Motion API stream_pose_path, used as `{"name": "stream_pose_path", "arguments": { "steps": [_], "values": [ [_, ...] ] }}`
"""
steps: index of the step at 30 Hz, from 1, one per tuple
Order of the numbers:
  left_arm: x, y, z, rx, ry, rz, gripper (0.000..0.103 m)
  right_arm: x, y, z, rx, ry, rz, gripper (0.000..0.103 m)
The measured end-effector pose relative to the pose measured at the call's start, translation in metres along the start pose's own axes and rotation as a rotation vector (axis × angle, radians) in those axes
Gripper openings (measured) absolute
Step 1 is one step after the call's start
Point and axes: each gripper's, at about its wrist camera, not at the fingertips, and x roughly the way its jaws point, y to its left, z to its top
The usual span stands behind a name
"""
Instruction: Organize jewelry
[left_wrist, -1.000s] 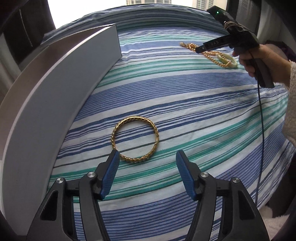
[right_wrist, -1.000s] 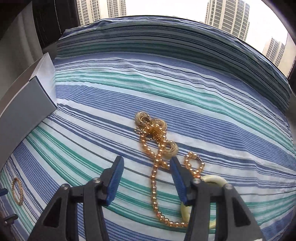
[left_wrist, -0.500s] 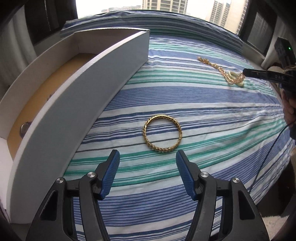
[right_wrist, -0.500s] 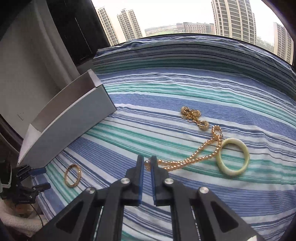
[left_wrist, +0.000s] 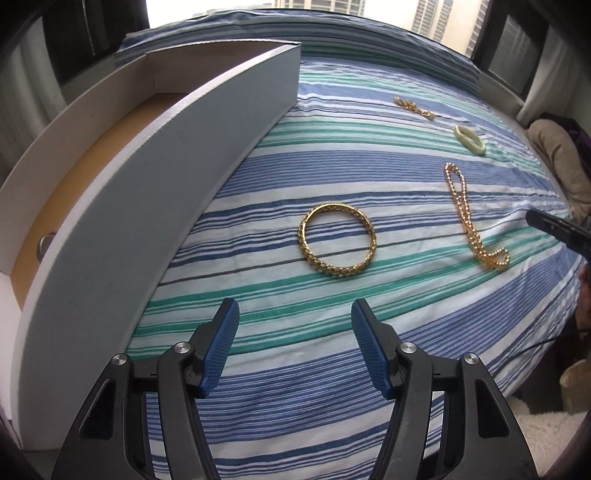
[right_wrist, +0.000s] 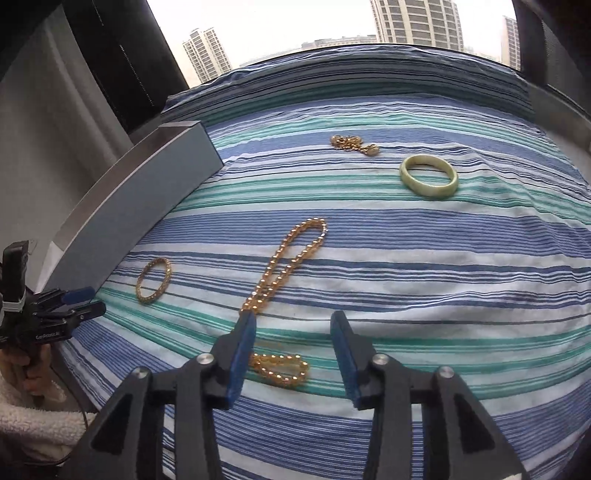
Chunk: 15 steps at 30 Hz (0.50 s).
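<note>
A gold chain bangle (left_wrist: 338, 242) lies on the striped bed cover, just ahead of my open, empty left gripper (left_wrist: 293, 332); it also shows in the right wrist view (right_wrist: 154, 280). A gold bead necklace (right_wrist: 282, 266) lies stretched out on the cover, its near loop between the fingers of my open right gripper (right_wrist: 291, 343); it shows in the left wrist view too (left_wrist: 467, 218). A pale green bangle (right_wrist: 428, 176) and small gold earrings (right_wrist: 354, 144) lie farther back. An open grey box (left_wrist: 155, 147) with a tan floor stands at the left.
A small ring-like object (left_wrist: 45, 243) lies inside the box. The bed cover (right_wrist: 443, 277) drops off at its near edge. A beige bundle (left_wrist: 561, 162) sits beyond the bed's right side. Windows stand behind the bed.
My right gripper closed on the necklace, dragged it away from the green bangle toward the gold bangle, then opened and released it. My left gripper rose and backed off, showing the box's inside.
</note>
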Motion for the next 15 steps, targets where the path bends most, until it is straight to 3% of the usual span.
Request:
{"name": "stream_pose_path", "arguments": {
  "steps": [2, 7, 11, 15],
  "values": [
    [-0.002, -0.012, 0.002, 0.046, -0.01, -0.022, 0.065, -0.004, -0.01, -0.002, 0.039, -0.022, -0.024, 0.044],
    [0.014, -0.05, 0.014, 0.198, -0.024, -0.057, 0.064, -0.009, -0.018, -0.009, 0.102, -0.018, 0.008, 0.044],
    [0.037, -0.059, 0.023, 0.246, 0.004, -0.079, 0.043, -0.018, -0.015, -0.014, 0.105, -0.027, 0.023, 0.044],
    [0.055, -0.057, 0.026, 0.272, 0.04, -0.048, 0.035, -0.028, -0.013, -0.018, 0.103, -0.036, 0.036, 0.044]
  ]
}}
